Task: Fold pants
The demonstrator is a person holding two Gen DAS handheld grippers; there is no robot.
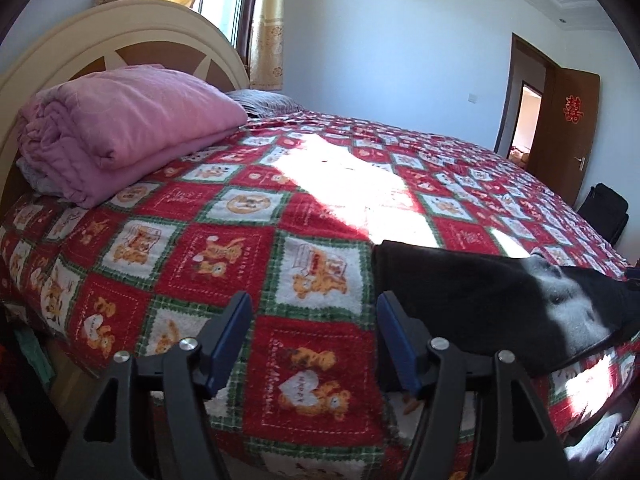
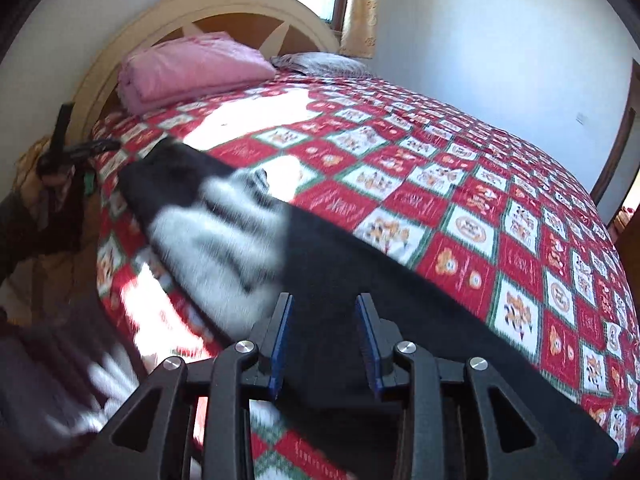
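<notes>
Black pants (image 2: pixel 360 280) lie stretched along the near edge of the bed, with a sunlit grey-white patch in the middle. In the left wrist view the pants (image 1: pixel 480 296) lie at right, one end just beyond my right finger. My left gripper (image 1: pixel 314 332) is open and empty above the bedspread, beside that end. My right gripper (image 2: pixel 324 336) is open, its jaws standing over the black fabric without closing on it. The left gripper also shows in the right wrist view (image 2: pixel 76 148) at the far left.
The bed carries a red, white and green bear-patterned bedspread (image 1: pixel 224 248). A folded pink quilt (image 1: pixel 120 132) lies by the cream headboard (image 1: pixel 120 28). A grey pillow (image 2: pixel 320 62) sits behind it. A brown door (image 1: pixel 572 128) stands open at right. A black bag (image 1: pixel 604 208) stands beyond the bed.
</notes>
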